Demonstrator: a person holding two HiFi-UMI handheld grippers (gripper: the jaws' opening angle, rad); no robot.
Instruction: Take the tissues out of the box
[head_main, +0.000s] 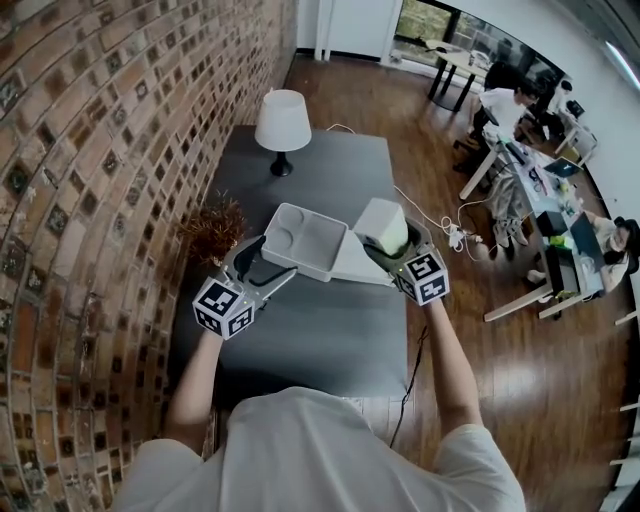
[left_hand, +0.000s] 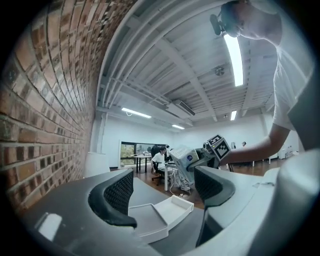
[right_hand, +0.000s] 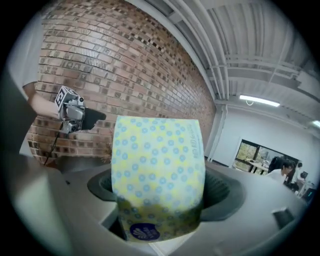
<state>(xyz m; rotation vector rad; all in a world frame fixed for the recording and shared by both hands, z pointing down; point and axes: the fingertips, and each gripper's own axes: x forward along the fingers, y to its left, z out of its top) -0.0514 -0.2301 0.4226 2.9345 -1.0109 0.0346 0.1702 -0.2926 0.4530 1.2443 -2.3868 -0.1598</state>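
Note:
A white open box (head_main: 305, 240) lies on the grey table (head_main: 330, 330), its lid flap spread to the right. My right gripper (head_main: 388, 248) is shut on a tissue pack (head_main: 382, 225), yellow with blue dots, and holds it above the box's right side. In the right gripper view the tissue pack (right_hand: 157, 175) stands upright between the two dark pads and hides the box. My left gripper (head_main: 255, 262) sits at the box's left corner. In the left gripper view its jaws stand wide apart, with the box (left_hand: 155, 220) low between them and the lifted pack (left_hand: 186, 157) beyond.
A white table lamp (head_main: 282, 125) stands at the table's far end and a dried plant (head_main: 213, 228) sits by the brick wall (head_main: 90, 200) on the left. A cable (head_main: 415, 360) hangs off the table's right edge. People sit at desks (head_main: 530, 190) far right.

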